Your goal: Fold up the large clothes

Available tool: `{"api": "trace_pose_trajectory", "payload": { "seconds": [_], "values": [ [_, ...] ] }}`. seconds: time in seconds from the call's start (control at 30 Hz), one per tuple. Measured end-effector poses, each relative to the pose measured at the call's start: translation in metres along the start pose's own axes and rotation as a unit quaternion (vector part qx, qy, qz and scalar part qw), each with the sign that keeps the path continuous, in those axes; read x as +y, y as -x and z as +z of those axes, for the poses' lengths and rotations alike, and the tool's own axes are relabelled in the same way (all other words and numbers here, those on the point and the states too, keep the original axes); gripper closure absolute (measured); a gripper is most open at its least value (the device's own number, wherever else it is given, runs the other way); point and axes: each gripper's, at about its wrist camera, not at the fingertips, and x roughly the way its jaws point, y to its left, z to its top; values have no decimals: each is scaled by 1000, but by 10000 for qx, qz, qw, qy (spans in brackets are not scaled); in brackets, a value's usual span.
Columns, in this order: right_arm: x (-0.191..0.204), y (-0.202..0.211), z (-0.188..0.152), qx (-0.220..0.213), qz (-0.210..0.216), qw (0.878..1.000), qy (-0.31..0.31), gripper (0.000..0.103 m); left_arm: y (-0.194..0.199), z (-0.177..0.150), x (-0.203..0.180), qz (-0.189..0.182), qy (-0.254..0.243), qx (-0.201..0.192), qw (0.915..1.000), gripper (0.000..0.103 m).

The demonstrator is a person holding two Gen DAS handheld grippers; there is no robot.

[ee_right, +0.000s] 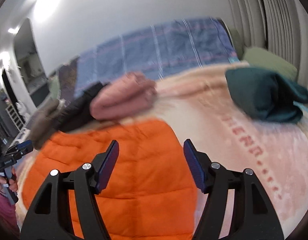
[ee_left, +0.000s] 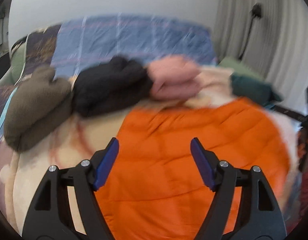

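An orange quilted jacket [ee_left: 193, 160] lies folded flat on a cream and pink blanket [ee_left: 44, 160] on the bed. It also shows in the right wrist view [ee_right: 134, 170]. My left gripper [ee_left: 154, 146] is open and empty, hovering above the jacket. My right gripper [ee_right: 151, 148] is open and empty above the jacket's right part. The left gripper shows at the left edge of the right wrist view [ee_right: 16, 152], held in a hand. Both views are blurred.
Folded clothes lie in a row behind the jacket: a brown one [ee_left: 34, 108], a black one [ee_left: 112, 86], a pink one [ee_left: 173, 80] and a dark teal one [ee_right: 263, 98]. A blue plaid cover [ee_left: 134, 42] lies further back. Curtains [ee_right: 273, 20] hang at the right.
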Motion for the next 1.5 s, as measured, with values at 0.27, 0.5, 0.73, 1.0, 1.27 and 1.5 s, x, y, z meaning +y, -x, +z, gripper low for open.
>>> {"api": "trace_pose_trajectory", "payload": {
  "seconds": [0.27,0.5,0.73,1.0,1.27,1.5],
  "values": [
    [-18,-53,-34,748,-566,9956,-88,34,-46,-44,30,507,437,654,9956,25],
    [21,8,-7,-95,-365,9993,61,49,-1,-17,9,562,262,63,9981,39],
    [88,-1,-11,-244,340,9949,915,56,-7,17,-53,-398,111,-185,9990,53],
    [74,-59,-52,375,230,9963,745,55,-74,-23,-46,-645,500,420,9958,44],
    [72,-69,-55,488,205,9956,777,55,-79,-30,-50,-602,475,416,9962,44],
    [74,-72,-56,538,162,9949,834,54,-82,-34,-48,-616,494,427,9960,44]
  ]
}}
